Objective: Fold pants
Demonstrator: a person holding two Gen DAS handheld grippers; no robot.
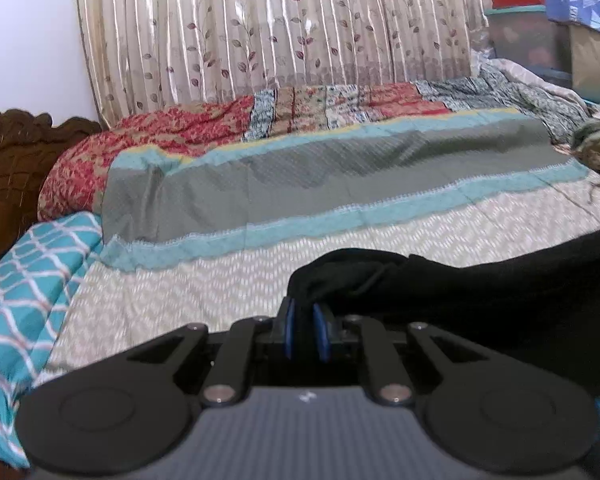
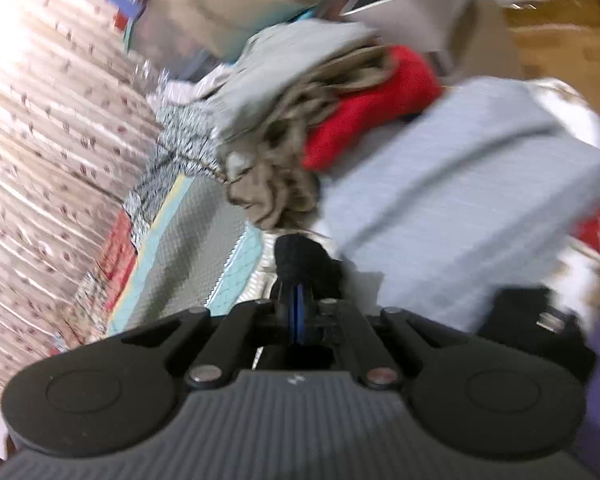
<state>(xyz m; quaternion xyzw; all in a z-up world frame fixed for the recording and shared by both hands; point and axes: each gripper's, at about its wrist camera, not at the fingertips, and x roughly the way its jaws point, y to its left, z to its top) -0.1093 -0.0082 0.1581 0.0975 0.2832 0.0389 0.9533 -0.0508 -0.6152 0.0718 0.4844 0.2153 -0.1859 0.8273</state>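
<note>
The black pants (image 1: 480, 300) stretch from my left gripper (image 1: 306, 312) off to the right, held above the patterned bed cover (image 1: 220, 292). The left gripper's blue pads (image 1: 288, 332) are pinched on a bunched end of the pants. In the right wrist view my right gripper (image 2: 298, 292) is shut on another bunch of the black pants (image 2: 300, 260), and the view is tilted and blurred. The rest of the pants is hidden from that view.
A grey and teal blanket (image 1: 320, 176) and a red floral quilt (image 1: 160, 140) lie along the curtain (image 1: 260, 32). A teal pillow (image 1: 24, 292) lies at left. A pile of clothes (image 2: 340, 120) and a folded grey garment (image 2: 460, 184) sit ahead of the right gripper.
</note>
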